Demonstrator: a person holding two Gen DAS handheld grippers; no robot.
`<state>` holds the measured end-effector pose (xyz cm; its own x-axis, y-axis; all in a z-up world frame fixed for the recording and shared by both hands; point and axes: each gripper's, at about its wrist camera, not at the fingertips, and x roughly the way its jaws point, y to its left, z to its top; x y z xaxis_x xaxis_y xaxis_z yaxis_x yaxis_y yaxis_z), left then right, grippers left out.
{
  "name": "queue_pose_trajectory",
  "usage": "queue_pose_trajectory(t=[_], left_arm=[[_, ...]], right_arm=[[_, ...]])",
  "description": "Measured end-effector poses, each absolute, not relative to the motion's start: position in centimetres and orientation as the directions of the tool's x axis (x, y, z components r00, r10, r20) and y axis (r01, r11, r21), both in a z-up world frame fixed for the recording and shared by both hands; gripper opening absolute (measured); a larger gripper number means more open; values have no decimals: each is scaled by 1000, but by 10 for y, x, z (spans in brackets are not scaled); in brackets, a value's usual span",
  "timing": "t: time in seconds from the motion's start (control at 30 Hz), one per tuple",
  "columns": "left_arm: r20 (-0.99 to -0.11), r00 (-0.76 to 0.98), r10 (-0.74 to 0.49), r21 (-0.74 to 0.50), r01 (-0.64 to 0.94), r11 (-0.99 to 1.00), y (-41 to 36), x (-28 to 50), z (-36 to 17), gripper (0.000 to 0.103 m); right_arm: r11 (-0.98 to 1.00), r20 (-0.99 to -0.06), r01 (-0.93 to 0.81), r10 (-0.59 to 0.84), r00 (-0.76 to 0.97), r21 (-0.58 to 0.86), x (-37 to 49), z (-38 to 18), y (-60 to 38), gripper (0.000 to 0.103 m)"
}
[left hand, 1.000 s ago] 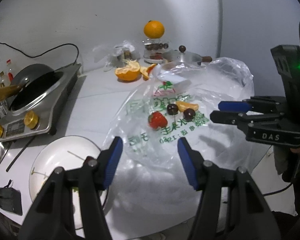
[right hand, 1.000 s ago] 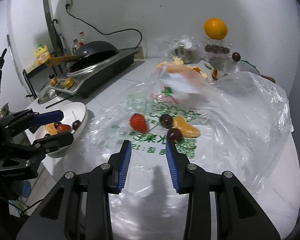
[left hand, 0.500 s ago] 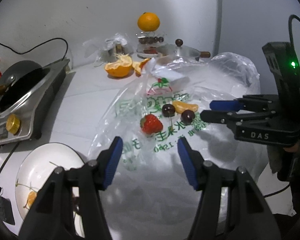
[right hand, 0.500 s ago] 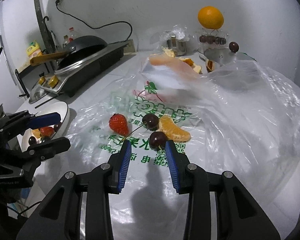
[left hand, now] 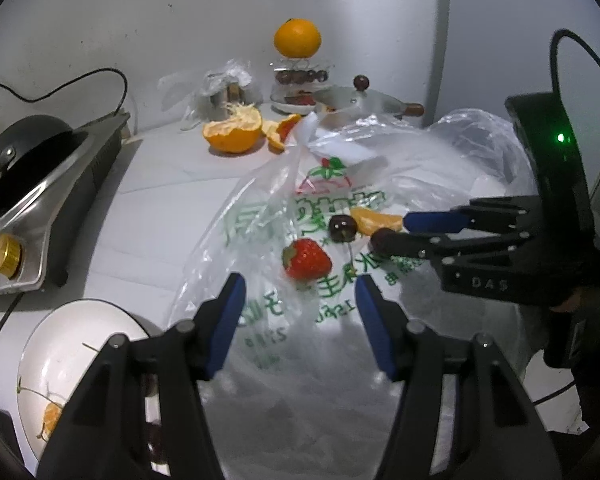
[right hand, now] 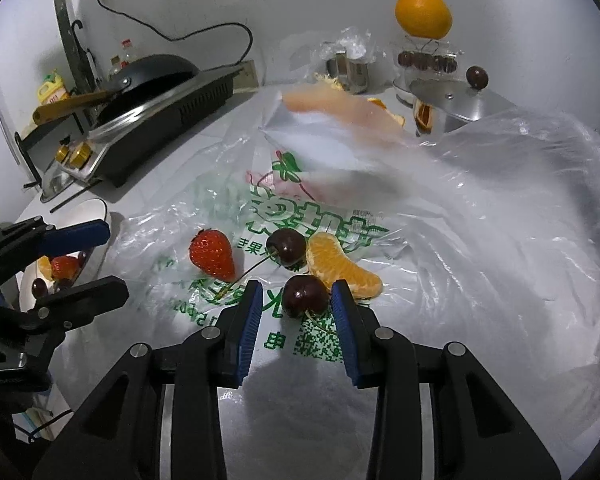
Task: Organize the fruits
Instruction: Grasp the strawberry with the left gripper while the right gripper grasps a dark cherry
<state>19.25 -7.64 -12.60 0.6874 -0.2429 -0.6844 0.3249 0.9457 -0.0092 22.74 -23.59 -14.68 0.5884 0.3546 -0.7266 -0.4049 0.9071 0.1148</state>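
Fruit laid out on a printed plastic bag, with both grippers set over it.

At the bottom centre of the right wrist view, the right gripper (right hand: 297,298) is parted, and a near cherry (right hand: 304,295) is framed between its blue pads, seemingly untouched. Just beyond, a strawberry (right hand: 212,254), a second cherry (right hand: 287,247) and an orange segment (right hand: 342,266) are seen on the plastic bag (right hand: 480,240). The left gripper (left hand: 300,312) is held released and empty, short of the strawberry. At lower left, a white plate (left hand: 72,344) is seen; at upper centre, a whole orange (left hand: 297,38).

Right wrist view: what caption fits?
Right gripper open around a cherry on a plastic bag, beside strawberry.
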Motion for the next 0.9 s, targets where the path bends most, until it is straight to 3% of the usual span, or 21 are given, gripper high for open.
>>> queue_pose_trajectory(t=[0.57,0.67,0.9], left_arm=[[-695,679,-234,6,332,943,-88,214,-133,59],[-709,674,-210,28,324,946,-93,221,-137,59],[-729,662,-175,72,329,942,-103,231,-146,59]], right_arm=[[915,-752,-395,319,576,86,240,-158,-230,37],[911,-752,-403,324,574,85,237,-159,-229,31],[902,-733,-417,360,578,114,232,-158,-238,31]])
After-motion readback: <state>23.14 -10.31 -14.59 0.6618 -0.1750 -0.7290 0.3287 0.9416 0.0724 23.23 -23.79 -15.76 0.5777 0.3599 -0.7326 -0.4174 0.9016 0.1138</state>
